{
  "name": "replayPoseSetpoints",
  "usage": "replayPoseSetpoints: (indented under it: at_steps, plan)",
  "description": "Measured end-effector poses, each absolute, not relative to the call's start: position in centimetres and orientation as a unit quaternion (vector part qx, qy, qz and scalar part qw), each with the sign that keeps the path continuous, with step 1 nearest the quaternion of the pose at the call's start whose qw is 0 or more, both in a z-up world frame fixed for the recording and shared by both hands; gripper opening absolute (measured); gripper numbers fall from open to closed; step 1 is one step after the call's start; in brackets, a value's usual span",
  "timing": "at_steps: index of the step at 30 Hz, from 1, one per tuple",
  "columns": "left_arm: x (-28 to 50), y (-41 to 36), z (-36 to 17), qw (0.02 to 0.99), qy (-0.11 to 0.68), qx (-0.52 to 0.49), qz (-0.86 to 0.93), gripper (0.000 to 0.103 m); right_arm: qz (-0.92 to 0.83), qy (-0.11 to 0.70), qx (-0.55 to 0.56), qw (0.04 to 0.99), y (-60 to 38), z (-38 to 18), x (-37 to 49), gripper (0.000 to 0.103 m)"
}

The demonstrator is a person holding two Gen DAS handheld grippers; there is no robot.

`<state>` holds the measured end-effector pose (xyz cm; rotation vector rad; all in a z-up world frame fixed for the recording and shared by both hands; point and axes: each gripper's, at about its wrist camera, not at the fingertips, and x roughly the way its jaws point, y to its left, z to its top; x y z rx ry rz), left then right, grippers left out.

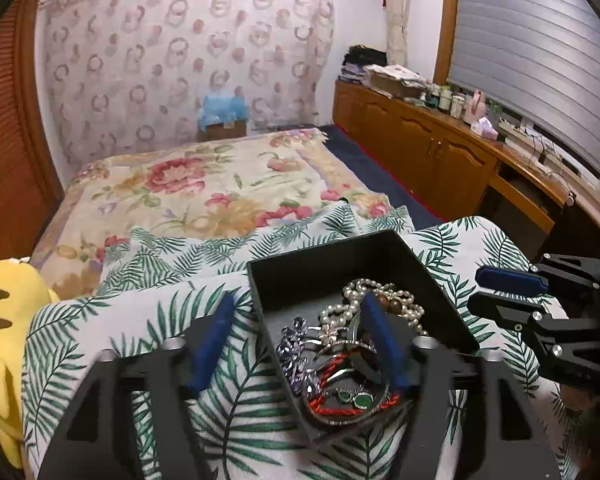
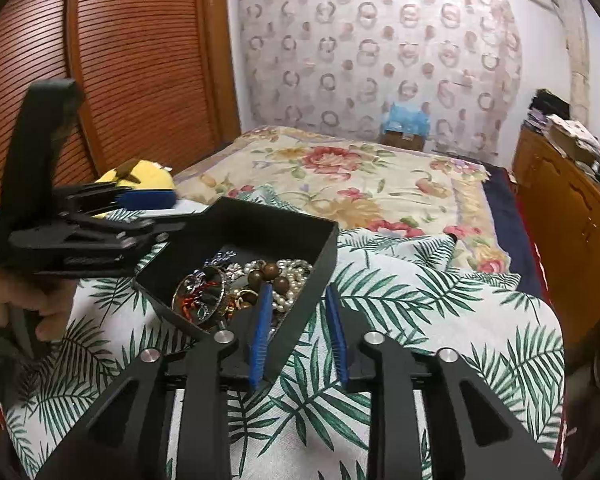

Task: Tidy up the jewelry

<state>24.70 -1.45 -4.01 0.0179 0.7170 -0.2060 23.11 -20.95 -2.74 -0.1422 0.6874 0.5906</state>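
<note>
Jewelry [image 1: 352, 344] lies heaped in the black box [image 1: 320, 264], whose walls stand between both grippers' parted pads, left gripper [image 1: 300, 344] wide and right gripper [image 2: 298, 336] narrower, neither gripping, apparently steadying it.

no legible text showing anywhere, faint white marking on the left gripper [image 2: 158, 216] body staying unreadable

Home bedroom — floral bed [image 1: 204, 184], wooden cabinets [image 1: 416, 140]
</note>
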Motion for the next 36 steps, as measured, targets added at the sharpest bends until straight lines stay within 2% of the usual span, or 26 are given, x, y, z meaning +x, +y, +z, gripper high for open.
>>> replayPoseSetpoints:
  at_steps: [2, 4, 5, 8, 10, 12, 23, 36]
  plan:
    - [23.9, -1.1, -3.8, 0.935, 0.343, 0.001, -0.091, 0.084, 0.275, 0.328, -0.061, 0.901, -21.3, -2.6, 23.0, 0.049]
    - [23.3, -0.9, -3.8, 0.937, 0.339, -0.002, -0.080, 0.090, 0.263, 0.325, -0.056, 0.907, -21.5, -2.4, 22.8, 0.067]
    - [23.0, -0.8, -3.7, 0.939, 0.337, 0.001, -0.073, 0.093, 0.257, 0.325, -0.054, 0.909, -21.6, -2.3, 22.7, 0.070]
    - [21.8, -0.5, -3.5, 0.943, 0.328, 0.001, -0.056, 0.095, 0.244, 0.321, -0.050, 0.914, -21.9, -2.0, 22.2, 0.081]
    - [21.0, -0.3, -3.3, 0.944, 0.326, -0.002, -0.051, 0.095, 0.236, 0.316, -0.050, 0.918, -21.9, -1.8, 21.6, 0.093]
    - [20.2, -0.1, -3.2, 0.944, 0.325, -0.003, -0.047, 0.095, 0.230, 0.311, -0.049, 0.921, -21.9, -1.5, 21.0, 0.099]
    - [15.0, 0.4, -2.3, 0.947, 0.320, -0.005, -0.021, 0.095, 0.210, 0.281, -0.037, 0.936, -21.9, 0.1, 16.6, 0.100]
    - [7.9, 0.7, 0.8, 0.962, 0.274, -0.006, 0.000, 0.095, 0.203, 0.220, -0.003, 0.954, -23.8, 3.7, 9.4, 0.100]
